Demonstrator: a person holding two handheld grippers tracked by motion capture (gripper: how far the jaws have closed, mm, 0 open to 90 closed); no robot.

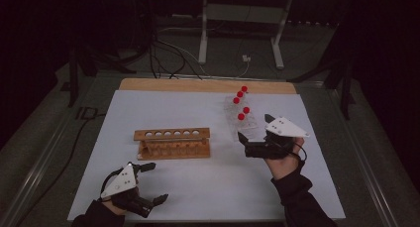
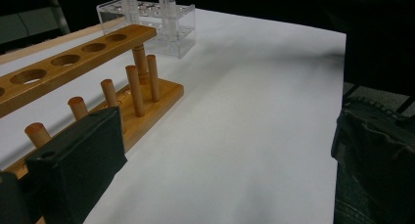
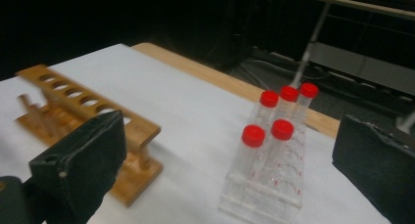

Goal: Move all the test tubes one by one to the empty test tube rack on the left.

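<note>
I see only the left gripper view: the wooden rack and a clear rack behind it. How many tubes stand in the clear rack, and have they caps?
Observer: Five tubes stand in the clear rack, each with a red cap.
Operator: Where is the right gripper?
Observer: The right gripper is at the near end of the clear rack, jaws open, holding nothing.
Operator: Is the wooden rack loaded?
Observer: No. From the high view, all six holes of the wooden rack are empty.
</note>
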